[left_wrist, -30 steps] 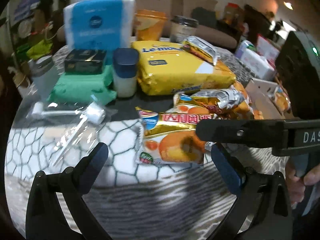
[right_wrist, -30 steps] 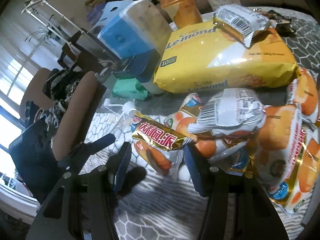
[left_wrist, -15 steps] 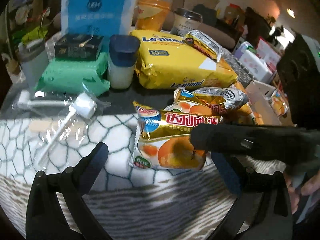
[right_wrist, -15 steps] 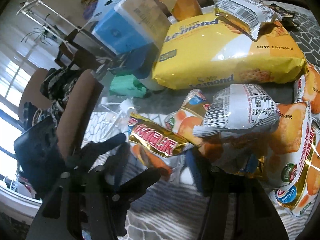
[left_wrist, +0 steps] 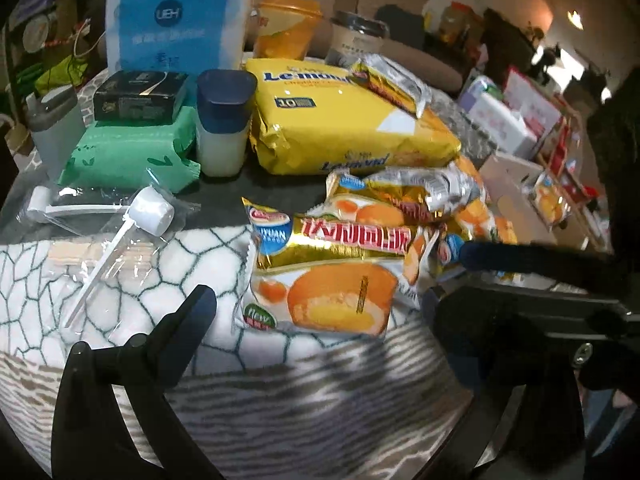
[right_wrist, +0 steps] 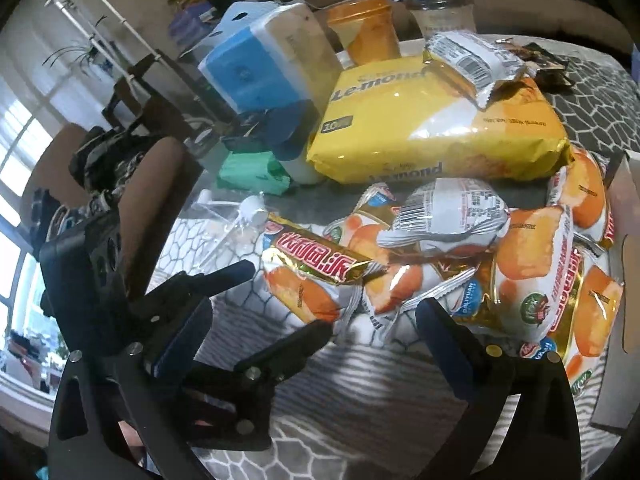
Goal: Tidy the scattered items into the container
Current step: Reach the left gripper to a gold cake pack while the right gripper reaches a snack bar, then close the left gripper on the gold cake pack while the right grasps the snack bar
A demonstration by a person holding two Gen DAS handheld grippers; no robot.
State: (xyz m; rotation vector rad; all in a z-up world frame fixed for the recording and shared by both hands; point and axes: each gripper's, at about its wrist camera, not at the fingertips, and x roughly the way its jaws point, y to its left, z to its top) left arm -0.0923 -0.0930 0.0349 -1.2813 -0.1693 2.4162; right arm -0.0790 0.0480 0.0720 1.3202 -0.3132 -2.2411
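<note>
A gold and orange snack cake packet (left_wrist: pixel 320 280) lies on the patterned cloth, nearest of a heap of several like packets (right_wrist: pixel 520 264). My left gripper (left_wrist: pixel 318 296) stands open just before it, touching nothing. My right gripper (right_wrist: pixel 314 308) is close beside it. Its jaws are opening wide, and the same packet (right_wrist: pixel 312 276) lies just ahead of the fingertips, free of the pads. One right finger (left_wrist: pixel 520 256) crosses the left wrist view. The left gripper (right_wrist: pixel 276 300) shows low on the left in the right wrist view. A cardboard box (left_wrist: pixel 508 176) at the right holds one packet (left_wrist: pixel 548 200).
Behind the heap lie a big yellow biscuit bag (left_wrist: pixel 344 120), a blue-capped bottle (left_wrist: pixel 224 124), a green wipes pack (left_wrist: pixel 128 152), a blue tissue pack (left_wrist: pixel 176 20) and two cups (left_wrist: pixel 288 28). Wrapped plastic scoops (left_wrist: pixel 132 220) lie at the left. A chair (right_wrist: pixel 148 184) stands beyond the table.
The right gripper's jaws have spread from narrow, around the packet's end, to wide apart, and it has drawn back slightly. The left gripper stays open in place.
</note>
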